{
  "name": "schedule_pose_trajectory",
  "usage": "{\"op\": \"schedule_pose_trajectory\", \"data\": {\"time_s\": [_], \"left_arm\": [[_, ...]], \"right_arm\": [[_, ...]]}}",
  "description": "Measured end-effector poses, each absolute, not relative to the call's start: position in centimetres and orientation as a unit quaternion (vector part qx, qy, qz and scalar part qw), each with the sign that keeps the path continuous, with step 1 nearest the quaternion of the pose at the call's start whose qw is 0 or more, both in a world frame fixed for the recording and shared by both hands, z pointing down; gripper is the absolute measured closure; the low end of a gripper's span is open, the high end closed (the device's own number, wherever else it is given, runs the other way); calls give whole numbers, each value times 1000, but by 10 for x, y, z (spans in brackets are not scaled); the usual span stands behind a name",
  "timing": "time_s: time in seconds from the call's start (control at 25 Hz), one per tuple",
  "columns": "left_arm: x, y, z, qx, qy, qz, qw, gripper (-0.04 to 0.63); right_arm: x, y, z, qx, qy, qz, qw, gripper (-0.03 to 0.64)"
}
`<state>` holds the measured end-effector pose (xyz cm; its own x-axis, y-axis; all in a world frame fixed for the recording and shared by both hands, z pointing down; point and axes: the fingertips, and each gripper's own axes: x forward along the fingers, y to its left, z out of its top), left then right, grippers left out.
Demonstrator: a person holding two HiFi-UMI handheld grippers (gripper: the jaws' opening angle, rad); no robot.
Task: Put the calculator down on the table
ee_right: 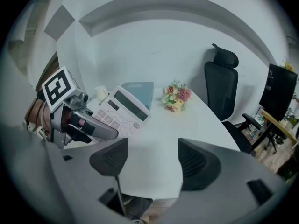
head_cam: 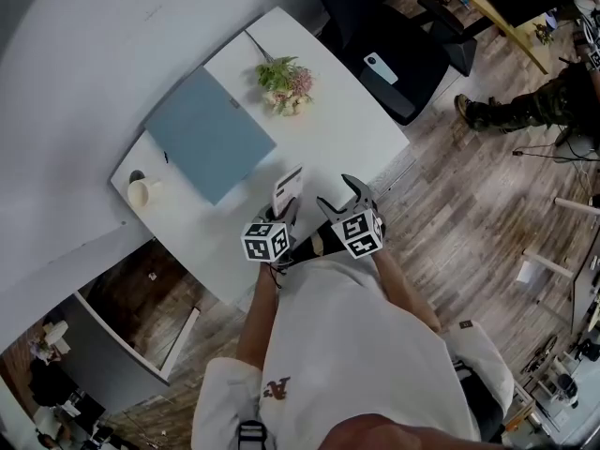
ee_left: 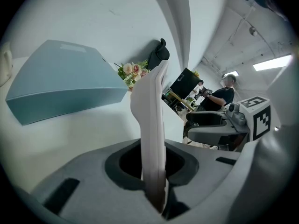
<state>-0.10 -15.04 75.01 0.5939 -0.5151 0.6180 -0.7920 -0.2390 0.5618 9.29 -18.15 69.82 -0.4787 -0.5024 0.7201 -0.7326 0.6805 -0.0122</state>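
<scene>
So, head view: the left gripper (head_cam: pixel 284 212) has the white calculator (head_cam: pixel 288 186) over the near edge of the white tabletop (head_cam: pixel 356 129), with the right gripper (head_cam: pixel 339 197) just beside it. Left gripper view: jaws clamped tight on the calculator's lower end, which shows edge-on. Right gripper view: jaws wide apart with nothing in them, just bare tabletop beyond, and the calculator sits tilted, keys up, in the left gripper.

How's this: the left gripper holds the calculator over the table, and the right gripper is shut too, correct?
No. The right gripper is open and empty, as the right gripper view shows. The left gripper does hold the calculator over the table.
</scene>
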Motion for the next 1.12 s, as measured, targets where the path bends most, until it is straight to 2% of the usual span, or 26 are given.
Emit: {"op": "schedule_pose_trajectory", "data": {"time_s": [1.12], "left_arm": [[4, -150, 771, 741, -407, 137, 517, 511]], "right_arm": [[89, -177, 711, 347, -846, 169, 368, 282]]}}
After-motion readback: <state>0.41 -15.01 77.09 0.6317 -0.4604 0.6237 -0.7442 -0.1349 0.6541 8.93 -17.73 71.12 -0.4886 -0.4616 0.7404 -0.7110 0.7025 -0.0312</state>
